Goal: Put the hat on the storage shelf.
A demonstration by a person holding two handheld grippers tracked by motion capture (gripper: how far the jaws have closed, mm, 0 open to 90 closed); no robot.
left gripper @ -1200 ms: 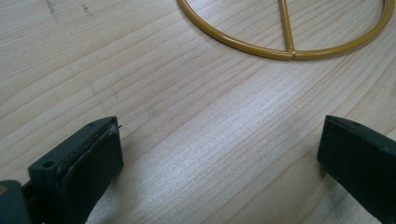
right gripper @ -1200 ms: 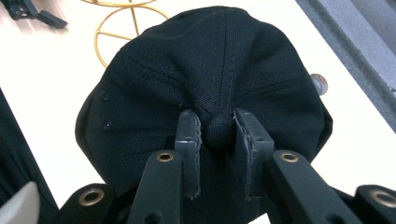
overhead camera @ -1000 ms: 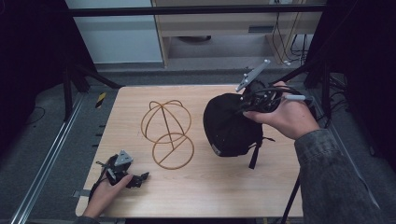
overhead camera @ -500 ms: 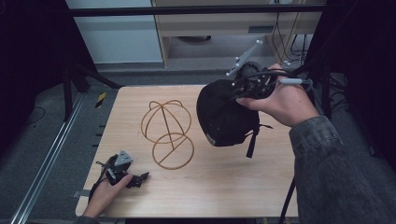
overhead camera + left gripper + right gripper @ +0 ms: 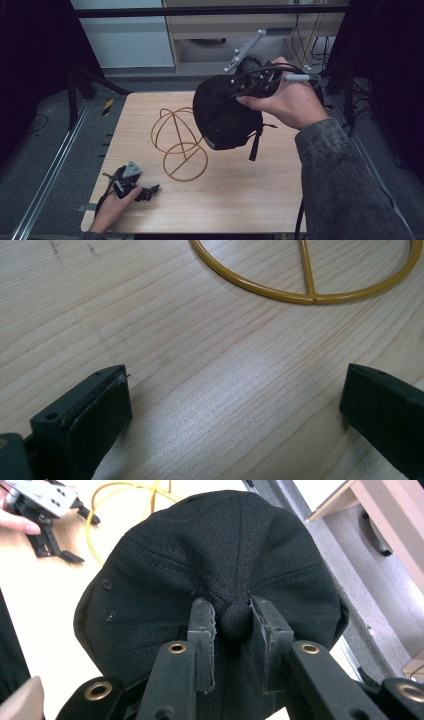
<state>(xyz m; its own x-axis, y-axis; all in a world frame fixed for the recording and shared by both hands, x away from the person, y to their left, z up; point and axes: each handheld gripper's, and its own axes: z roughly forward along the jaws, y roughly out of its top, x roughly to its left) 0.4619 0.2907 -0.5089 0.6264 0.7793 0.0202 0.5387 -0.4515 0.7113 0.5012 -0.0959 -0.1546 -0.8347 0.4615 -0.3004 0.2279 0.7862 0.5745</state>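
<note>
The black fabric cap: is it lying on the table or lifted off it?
Lifted: the right tongs pinch the black fabric cap by its top button, above the table.

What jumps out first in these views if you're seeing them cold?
The black cap hangs in the air over the table's far right, the right gripper clamped on its top button. Beside it stands a yellow wire stand on the wooden table. The left gripper rests open at the near left corner.

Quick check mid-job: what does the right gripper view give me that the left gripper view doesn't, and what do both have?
Right gripper view: the right tool shut on the black cap's top button, and the left tool resting on the table farther off. Left gripper view: its own open jaws over bare wood, holding nothing. Both share the yellow wire stand and the wooden table.
</note>
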